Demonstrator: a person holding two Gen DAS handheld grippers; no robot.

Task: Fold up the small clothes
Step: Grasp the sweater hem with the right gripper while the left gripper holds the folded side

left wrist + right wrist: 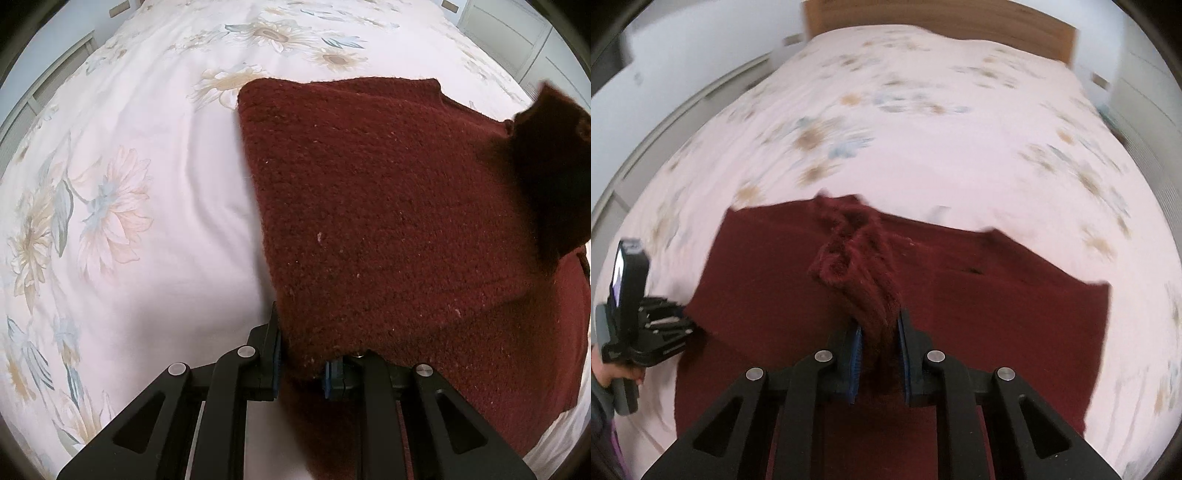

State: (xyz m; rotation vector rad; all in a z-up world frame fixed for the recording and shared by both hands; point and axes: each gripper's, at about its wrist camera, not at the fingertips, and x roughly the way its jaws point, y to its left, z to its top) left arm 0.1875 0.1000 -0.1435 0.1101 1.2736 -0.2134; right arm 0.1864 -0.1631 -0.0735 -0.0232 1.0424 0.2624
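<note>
A dark red, fuzzy knitted garment (388, 221) lies spread over the pale pink bedspread printed with cream and blue flowers (129, 184), towards the near end of the bed and a little right of its middle. Its far edge runs fairly straight across the cover, and a second layer of the same knit shows beneath it along the right side.

The left gripper (301, 365), black with blue pads, pinches the near left corner of the garment: the wool fills the narrow gap between its fingers (271, 354), and the corner is lifted slightly off the cover. From the right wrist view that same gripper (665, 325) shows at the garment's left edge, held in a hand (613, 369) at the left side of the bed.

The right gripper (879, 354) is clamped on a bunched, rope-like strip of the red knit (857, 266), which rises from between its fingers (855, 354) and hangs above the flat part of the garment (997, 314). Whether that strip is a sleeve or a hem I cannot tell. In the left wrist view it appears as a dark raised flap (550, 170) at the right edge.

A wooden headboard (942, 22) stands at the far end of the bed. The right wrist view is blurred.
</note>
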